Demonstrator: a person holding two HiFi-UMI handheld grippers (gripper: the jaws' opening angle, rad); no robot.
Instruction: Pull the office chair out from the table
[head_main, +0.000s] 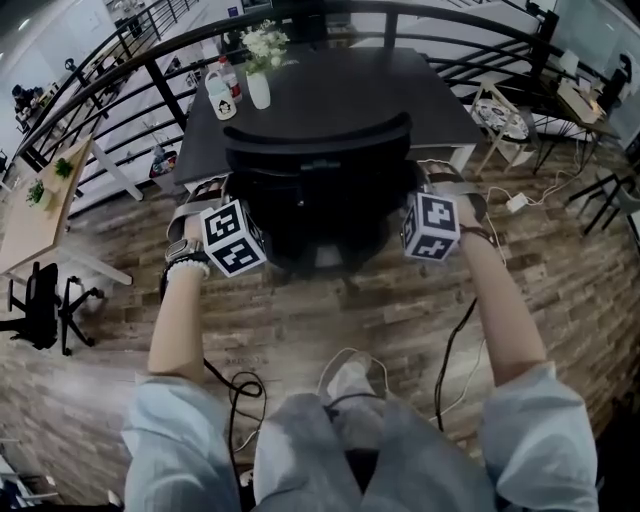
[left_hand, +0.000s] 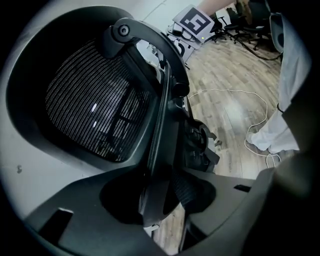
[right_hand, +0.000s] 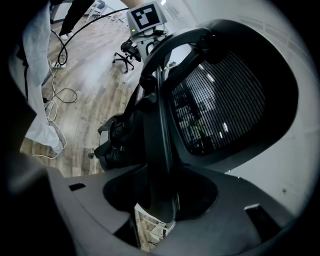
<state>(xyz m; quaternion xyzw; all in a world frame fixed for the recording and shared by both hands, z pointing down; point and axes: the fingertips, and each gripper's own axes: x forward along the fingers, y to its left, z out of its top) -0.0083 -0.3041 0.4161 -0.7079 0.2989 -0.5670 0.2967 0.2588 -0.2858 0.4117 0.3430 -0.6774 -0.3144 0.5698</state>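
Note:
The black office chair (head_main: 318, 140) stands with its seat tucked under the dark table (head_main: 330, 85), its mesh backrest towards me. My left gripper (head_main: 226, 198) is at the backrest's left edge and my right gripper (head_main: 428, 186) at its right edge. In the left gripper view the backrest's frame edge (left_hand: 162, 125) runs down between the jaws of the left gripper (left_hand: 160, 200), which close on it. In the right gripper view the frame (right_hand: 162, 125) likewise sits clamped in the right gripper (right_hand: 160, 200). The mesh (right_hand: 220, 105) fills the side.
A vase of white flowers (head_main: 259, 85) and bottles (head_main: 222, 95) stand on the table's far left corner. Cables (head_main: 350, 365) lie on the wooden floor by my feet. Another black chair (head_main: 45, 305) stands left; a curved railing (head_main: 120, 80) runs behind the table.

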